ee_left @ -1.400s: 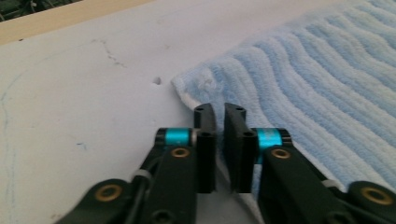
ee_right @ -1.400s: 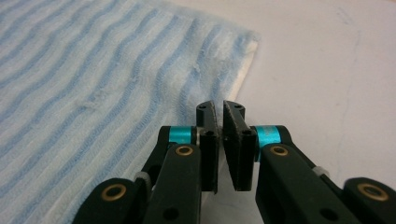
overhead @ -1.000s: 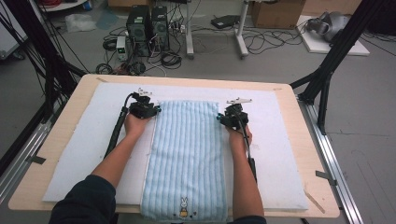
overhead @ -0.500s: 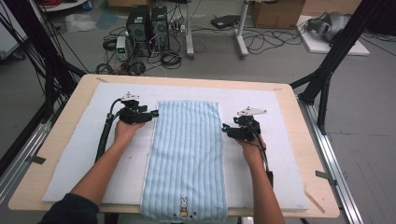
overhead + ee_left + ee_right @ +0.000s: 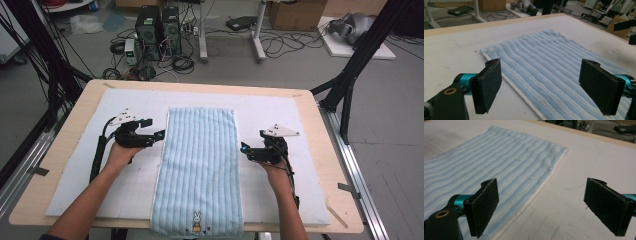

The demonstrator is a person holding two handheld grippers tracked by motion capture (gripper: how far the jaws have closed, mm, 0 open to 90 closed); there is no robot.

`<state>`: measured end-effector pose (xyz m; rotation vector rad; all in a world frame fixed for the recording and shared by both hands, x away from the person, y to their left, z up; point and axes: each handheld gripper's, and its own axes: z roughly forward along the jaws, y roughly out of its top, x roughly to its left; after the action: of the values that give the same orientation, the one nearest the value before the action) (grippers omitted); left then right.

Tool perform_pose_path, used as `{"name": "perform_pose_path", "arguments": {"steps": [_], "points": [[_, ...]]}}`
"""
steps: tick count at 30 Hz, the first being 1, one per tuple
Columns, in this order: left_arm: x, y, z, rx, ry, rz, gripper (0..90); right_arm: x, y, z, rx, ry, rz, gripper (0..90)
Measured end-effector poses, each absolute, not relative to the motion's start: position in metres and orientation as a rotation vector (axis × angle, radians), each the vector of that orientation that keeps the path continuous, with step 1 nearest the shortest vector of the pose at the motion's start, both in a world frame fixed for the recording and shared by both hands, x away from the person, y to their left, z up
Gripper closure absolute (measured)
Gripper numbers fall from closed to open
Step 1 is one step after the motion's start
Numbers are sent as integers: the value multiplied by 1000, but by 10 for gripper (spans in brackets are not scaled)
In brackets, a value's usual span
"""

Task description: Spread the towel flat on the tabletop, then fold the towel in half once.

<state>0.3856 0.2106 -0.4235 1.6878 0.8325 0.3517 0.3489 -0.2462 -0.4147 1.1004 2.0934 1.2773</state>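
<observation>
Fingers (image 5: 486,87) of the left gripper (image 5: 150,138) and fingers (image 5: 484,206) of the right gripper (image 5: 252,151) stand wide apart and hold nothing. A light blue striped towel (image 5: 201,165) lies flat and lengthwise at the centre of the high view, on a white mat (image 5: 260,107) that covers the wooden table (image 5: 325,135); its near end, marked with a small rabbit emblem (image 5: 197,220), reaches the lower edge of the frame. Each gripper sits just beside one long edge of the towel, left gripper at centre left, right gripper at centre right and slightly lower. The step in hand appears to be taking hold of the two side edges. To do it well, bring each gripper low so that one pad slides under the white hem (image 5: 524,96) and the other closes from above; match the two grippers' positions along the towel before closing, so the cloth lifts evenly. The high view establishes the towel's full outline and the offset between the grippers. The gripper views add what that view lacks: the ribbed pile, the thin hem, and each gripper straddling its edge with one pad over the towel and one over the mat.
</observation>
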Motion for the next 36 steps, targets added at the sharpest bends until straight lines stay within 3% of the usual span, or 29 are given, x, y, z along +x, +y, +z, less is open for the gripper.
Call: {"name": "perform_pose_path", "arguments": {"steps": [8, 36], "points": [[375, 220, -429, 1655, 838, 367, 203, 334, -249, -403, 1031, 2049, 1343, 116], [382, 221, -435, 1681, 912, 363, 250, 341, -251, -412, 1089, 2083, 1305, 115]]}}
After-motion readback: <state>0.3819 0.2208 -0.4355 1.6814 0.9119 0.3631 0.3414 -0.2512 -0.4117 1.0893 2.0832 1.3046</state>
